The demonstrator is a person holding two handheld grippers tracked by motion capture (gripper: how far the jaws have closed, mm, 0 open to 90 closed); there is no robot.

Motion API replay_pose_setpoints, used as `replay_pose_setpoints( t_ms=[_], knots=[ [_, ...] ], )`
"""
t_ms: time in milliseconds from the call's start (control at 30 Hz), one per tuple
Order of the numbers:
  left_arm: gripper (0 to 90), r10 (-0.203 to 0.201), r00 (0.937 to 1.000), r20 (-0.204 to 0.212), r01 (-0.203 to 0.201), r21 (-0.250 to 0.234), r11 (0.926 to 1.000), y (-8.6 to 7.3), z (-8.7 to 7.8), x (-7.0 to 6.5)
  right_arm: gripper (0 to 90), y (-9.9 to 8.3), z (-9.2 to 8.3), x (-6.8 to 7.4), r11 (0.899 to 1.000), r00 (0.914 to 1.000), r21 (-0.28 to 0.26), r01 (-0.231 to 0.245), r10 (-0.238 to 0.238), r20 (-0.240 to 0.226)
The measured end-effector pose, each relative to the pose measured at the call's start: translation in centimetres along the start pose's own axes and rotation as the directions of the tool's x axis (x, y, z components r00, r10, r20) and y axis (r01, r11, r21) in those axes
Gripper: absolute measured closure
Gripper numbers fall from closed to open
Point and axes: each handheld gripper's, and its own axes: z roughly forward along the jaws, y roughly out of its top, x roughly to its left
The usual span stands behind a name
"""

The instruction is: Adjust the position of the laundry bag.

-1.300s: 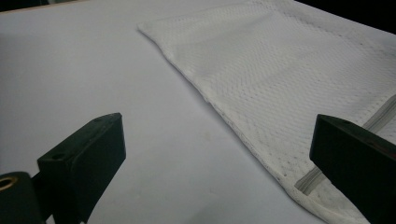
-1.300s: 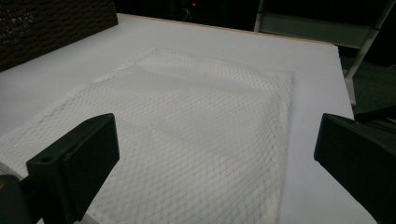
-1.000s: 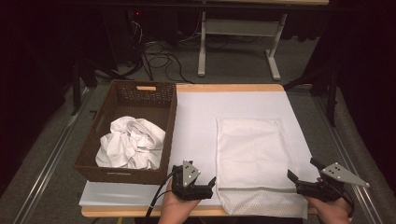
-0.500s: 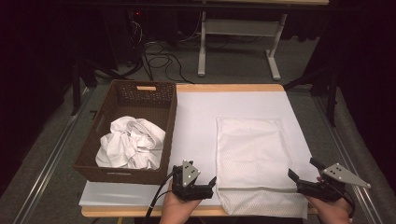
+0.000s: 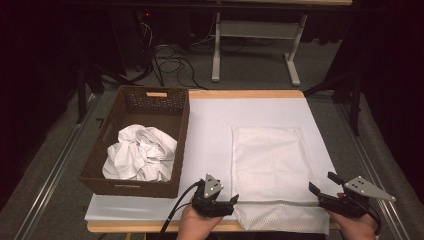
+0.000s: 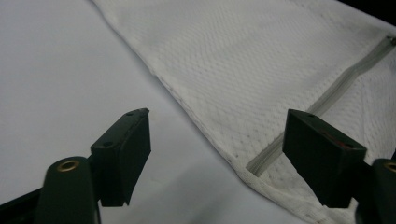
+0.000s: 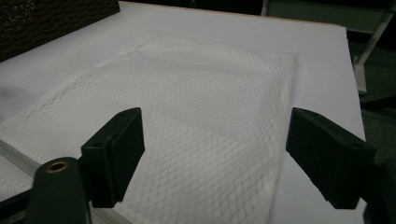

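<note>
A white mesh bag [image 5: 272,167] lies flat on the white table cover, its zipper [image 5: 280,202] running along the near end. My left gripper [image 5: 233,201] is at the bag's near left corner. In the left gripper view its jaws have just been closing and still stand apart over the bag's edge [image 6: 210,126] and the zipper [image 6: 322,98], with no pad pressing. My right gripper [image 5: 324,183] is at the bag's near right edge. Its jaws have also just been closing and remain open above the mesh [image 7: 201,98].
A brown wicker basket [image 5: 180,125] stands on the left of the table with crumpled white cloth [image 5: 140,160] inside; its wall appears in the right gripper view [image 7: 46,18]. Bare white cover [image 5: 210,130] lies between basket and bag. The table's front edge is just under both hands.
Both pairs of jaws stand slightly narrower than a second ago. The hands have hardly shifted, and the bag lies as it did.
</note>
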Motion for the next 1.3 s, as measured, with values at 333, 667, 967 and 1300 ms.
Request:
replay_pose_setpoints(
  t_ms=[333, 667, 967, 1300],
  knots=[
    [35.5, 0.021, 0.9995, 0.022, -0.022, 0.074, 0.9970, -0.2, 1.9, -1.1, 38.3, -1.0, -0.6, -0.3, 0.998, 0.9997, 0.063, -0.010, 0.009, 0.021],
    [41.9, 0.054, 0.9979, 0.037, -0.057, 0.107, 0.9926, -0.3, 2.7, -1.9, 41.7, -2.9, -0.5, -1.3, 0.986, 0.9975, 0.152, -0.060, 0.053, 0.047],
    [57.1, 0.037, 0.9991, 0.022, -0.039, 0.110, 0.9932, -0.2, 2.7, -1.9, 46.8, -3.7, 0.2, -1.4, 0.969, 0.9967, 0.236, -0.077, 0.069, 0.041],
    [69.3, 0.039, 0.9992, 0.009, -0.040, 0.112, 0.9929, -0.2, 2.7, -2.0, 57.9, -3.8, 0.6, -0.7, 0.962, 0.9987, 0.272, -0.038, 0.028, 0.042]
  ],
)
